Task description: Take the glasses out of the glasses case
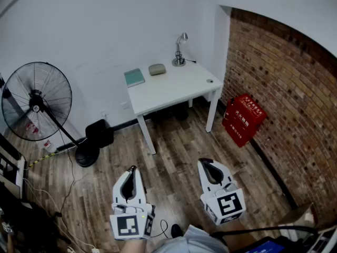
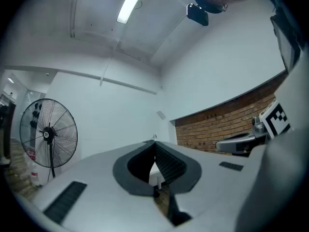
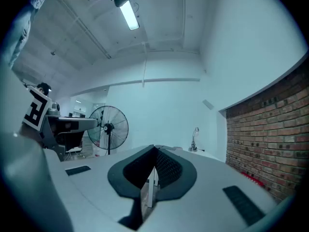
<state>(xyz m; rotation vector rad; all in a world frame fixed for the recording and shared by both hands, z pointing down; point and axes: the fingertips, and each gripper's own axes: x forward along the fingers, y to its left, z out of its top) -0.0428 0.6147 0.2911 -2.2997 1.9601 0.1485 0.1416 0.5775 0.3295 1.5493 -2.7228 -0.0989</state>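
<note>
A grey-brown oval glasses case (image 1: 157, 69) lies closed at the back of a white table (image 1: 174, 91), far ahead of both grippers. No glasses are visible. My left gripper (image 1: 133, 168) is held low at the bottom of the head view, well short of the table, its jaws shut with nothing between them. My right gripper (image 1: 205, 161) is beside it, also shut and empty. In the left gripper view the left gripper (image 2: 154, 140) has its jaw tips touching. The right gripper (image 3: 155, 146) shows the same in its own view.
On the table are a teal flat book (image 1: 134, 77), a desk lamp (image 1: 180, 50) and a small dark object (image 1: 210, 81). A standing fan (image 1: 36, 101) is at the left, a red box (image 1: 244, 119) leans by the brick wall (image 1: 284, 88). Wooden floor lies between me and the table.
</note>
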